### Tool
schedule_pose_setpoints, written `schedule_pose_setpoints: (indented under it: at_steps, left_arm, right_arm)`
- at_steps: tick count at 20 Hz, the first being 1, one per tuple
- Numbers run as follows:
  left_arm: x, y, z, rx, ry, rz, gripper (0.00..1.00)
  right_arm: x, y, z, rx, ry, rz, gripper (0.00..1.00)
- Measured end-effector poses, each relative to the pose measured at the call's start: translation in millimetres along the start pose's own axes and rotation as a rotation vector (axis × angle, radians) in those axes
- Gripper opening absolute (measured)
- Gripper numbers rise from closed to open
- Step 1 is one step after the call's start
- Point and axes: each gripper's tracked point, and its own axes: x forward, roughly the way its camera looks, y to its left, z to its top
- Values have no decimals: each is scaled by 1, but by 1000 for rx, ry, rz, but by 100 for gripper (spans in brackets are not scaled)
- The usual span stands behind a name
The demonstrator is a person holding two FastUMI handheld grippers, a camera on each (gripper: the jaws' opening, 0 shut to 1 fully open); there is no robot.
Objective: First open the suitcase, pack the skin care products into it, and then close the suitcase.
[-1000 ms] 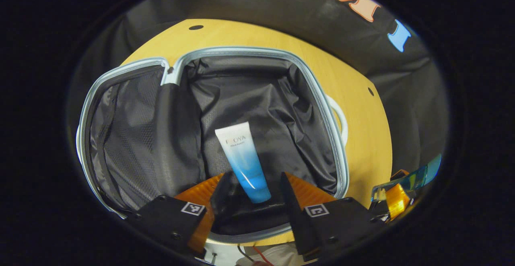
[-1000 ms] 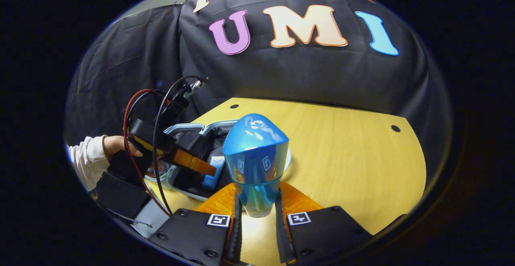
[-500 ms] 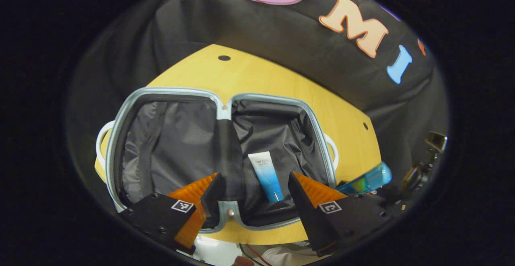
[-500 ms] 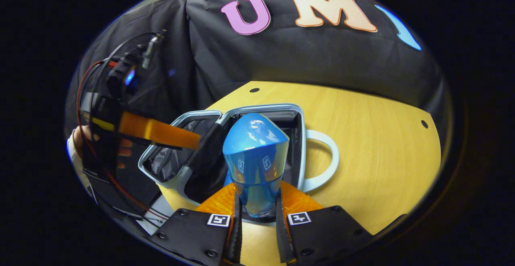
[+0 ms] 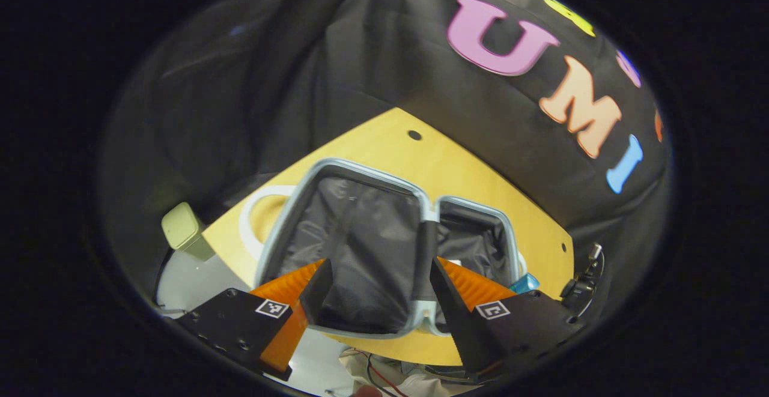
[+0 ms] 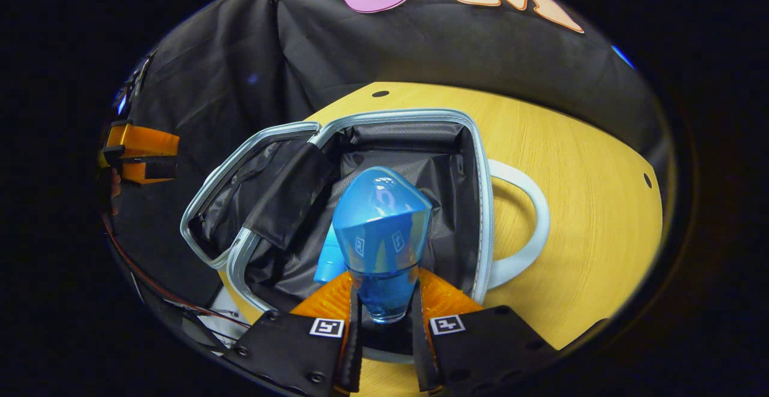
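Your right gripper (image 6: 384,319) is clamping the blue bottle (image 6: 382,235) over the open suitcase (image 6: 474,217), its handle at 3 o'clock; your left gripper (image 5: 375,283) is hanging spread, holding nothing.

Around the booth, we see a table, a small box and some cables.

We see a round wooden table (image 6: 577,163) with small dark holes near its rim at about twelve and three o'clock in the right gripper view. In the left gripper view, a pale greenish box (image 5: 183,230) sits off the table's edge at about nine o'clock, above a white surface (image 5: 198,283). At six o'clock, below the table's near edge, we make out red and black cables (image 5: 384,373). What the box is, we cannot tell.
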Motion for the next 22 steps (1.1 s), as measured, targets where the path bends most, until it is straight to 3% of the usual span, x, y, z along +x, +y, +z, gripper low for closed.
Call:
schedule_pose_setpoints:
  at_steps: [3,4,5,8,9,11,13,14,16,20,21,22]
  left_arm:
    - [-2,45,4,-74,-26,76,96]
    - [-4,60,4,-94,-31,98,96]
    - [-4,72,4,-111,-34,115,96]
    - [3,102,9,-145,-52,155,96]
    - [9,110,11,-154,-58,161,96]
    - [20,128,13,-169,-59,179,96]
    - [33,140,15,-188,-54,186,96]
    - [38,146,17,-196,-54,187,96]
    - [48,159,19,-204,-43,179,96]
    - [74,175,17,-234,4,179,95]
    - [81,174,16,-243,9,167,94]
    - [87,173,15,-253,14,160,90]
  right_arm:
    - [0,3,1,20,-7,-8,39]
    - [2,5,4,32,-21,-4,45]
    - [0,3,9,42,-35,-11,43]
    - [-8,8,21,74,-81,25,73]
    - [-14,7,28,76,-114,26,75]
    - [-26,3,39,82,-173,13,100]
    - [-45,0,50,102,-232,14,94]
    - [-55,-4,55,111,-260,9,98]
    - [-80,-19,63,123,-320,-16,98]
    - [-128,-66,63,104,-383,-131,98]
    - [-141,-77,63,102,-394,-163,93]
    - [-153,-89,62,109,-406,-192,98]
